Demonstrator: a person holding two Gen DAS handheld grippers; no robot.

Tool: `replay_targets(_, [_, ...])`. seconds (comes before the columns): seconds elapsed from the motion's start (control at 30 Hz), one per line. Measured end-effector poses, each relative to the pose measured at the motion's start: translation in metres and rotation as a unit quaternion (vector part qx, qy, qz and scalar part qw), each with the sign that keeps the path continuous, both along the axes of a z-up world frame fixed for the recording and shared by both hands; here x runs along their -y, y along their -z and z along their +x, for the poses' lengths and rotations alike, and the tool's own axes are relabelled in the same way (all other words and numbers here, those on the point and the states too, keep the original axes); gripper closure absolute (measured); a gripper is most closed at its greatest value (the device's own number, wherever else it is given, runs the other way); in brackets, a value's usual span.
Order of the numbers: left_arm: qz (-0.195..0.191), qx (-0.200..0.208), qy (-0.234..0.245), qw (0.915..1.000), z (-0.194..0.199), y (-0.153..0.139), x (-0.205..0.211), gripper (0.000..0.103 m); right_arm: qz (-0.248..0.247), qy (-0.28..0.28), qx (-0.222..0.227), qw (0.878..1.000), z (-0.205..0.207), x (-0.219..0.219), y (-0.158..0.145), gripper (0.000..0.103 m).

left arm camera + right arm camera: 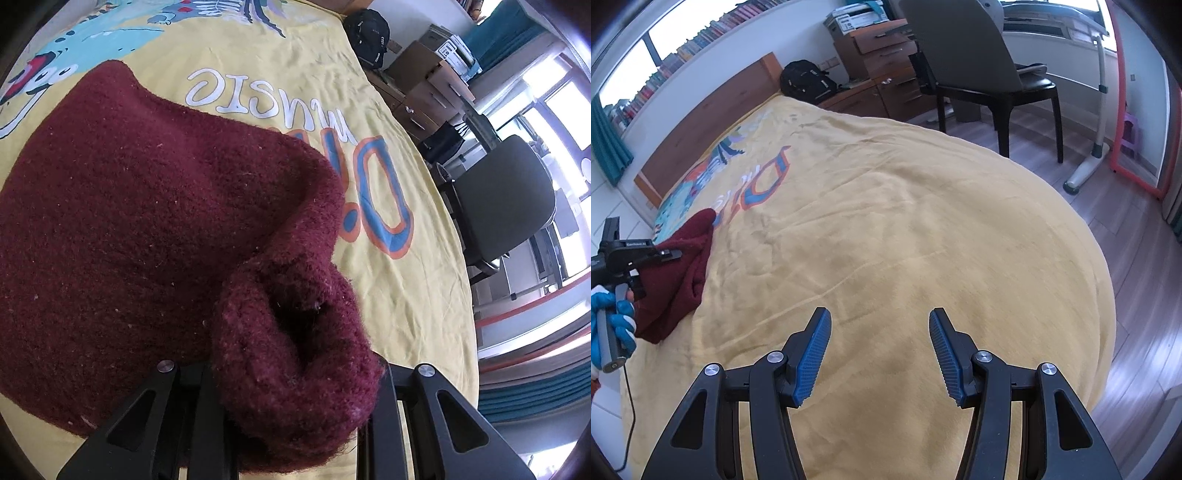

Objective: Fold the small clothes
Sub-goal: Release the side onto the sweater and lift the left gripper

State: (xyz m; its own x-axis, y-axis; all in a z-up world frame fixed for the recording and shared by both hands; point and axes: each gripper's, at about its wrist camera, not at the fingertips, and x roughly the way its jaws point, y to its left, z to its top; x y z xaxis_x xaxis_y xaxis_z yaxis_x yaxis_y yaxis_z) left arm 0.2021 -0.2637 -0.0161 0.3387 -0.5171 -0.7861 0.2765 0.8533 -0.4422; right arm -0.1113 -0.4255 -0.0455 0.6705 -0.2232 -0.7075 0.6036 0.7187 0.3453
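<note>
A dark red knitted garment (140, 229) lies on the yellow printed bedspread (388, 288). My left gripper (295, 398) is shut on a bunched edge of it, and the cloth hides the fingertips. In the right wrist view the same garment (683, 266) hangs from the left gripper (653, 254) at the far left of the bed. My right gripper (881, 354) is open and empty, with blue pads (812, 358), above the bare bedspread (905, 229).
A dark chair (979, 70) stands past the bed on the wood floor. Wooden drawers (882, 62) and a black backpack (807, 83) are by the headboard (713, 122). A white stand (1089, 162) and a red-framed mirror (1126, 122) stand at right.
</note>
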Motion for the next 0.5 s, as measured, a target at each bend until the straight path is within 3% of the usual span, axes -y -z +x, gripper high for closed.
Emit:
replay_targets(0.1, [-0.002,-0.002,0.003,1.0000,0.004,-0.004,0.001,0.082,0.000,0.000,0.001,1.000,0.000,0.000,0.000,0.046])
replay_targets(0.23, [-0.038,-0.020,0.019,0.9989,0.005,-0.011,0.002,0.055,-0.005,-0.005,0.001,1.000,0.000,-0.004,-0.006,0.046])
replay_targets(0.3, [-0.061,-0.038,0.035,0.9968,0.002,-0.011,0.004,0.055,-0.009,-0.007,0.002,1.000,0.001,-0.007,-0.009,0.046])
replay_targets(0.5, [-0.064,-0.037,0.066,0.9951,-0.007,-0.020,0.007,0.055,-0.022,-0.010,0.004,1.000,-0.004,-0.013,-0.026,0.046])
